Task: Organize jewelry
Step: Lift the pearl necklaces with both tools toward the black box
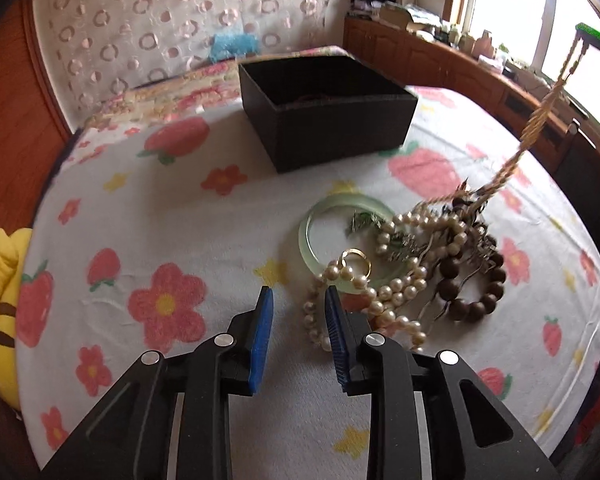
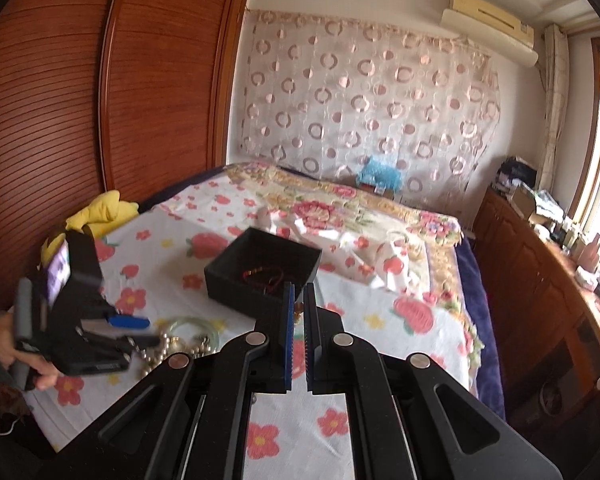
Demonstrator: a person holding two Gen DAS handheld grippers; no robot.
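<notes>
Bedroom, strawberry-print bedsheet (image 1: pixel 220 216) | left tool (image 1: pixel 299 300) open, hovering beside tangled pile: cream pearl necklace (image 1: pixel 384 300), pale green jade bangle (image 1: pixel 312 236) | right tool (image 2: pixel 299 308) closed on gold braided chain (image 1: pixel 540 120), lifting it clear toward open black square box (image 1: pixel 324 120)

- No text, label, brand, number or sign can be read in either view.
- The small lit screen (image 2: pixel 58 270) on the back of the black handheld left gripper (image 2: pixel 134 330), seen from the right wrist camera, shows pale blurred blocks; no characters can be made out.
- A faint pale strip (image 2: pixel 107 367) along the lower edge of that gripper's black body may be printing, but it is too smeared to read.
</notes>
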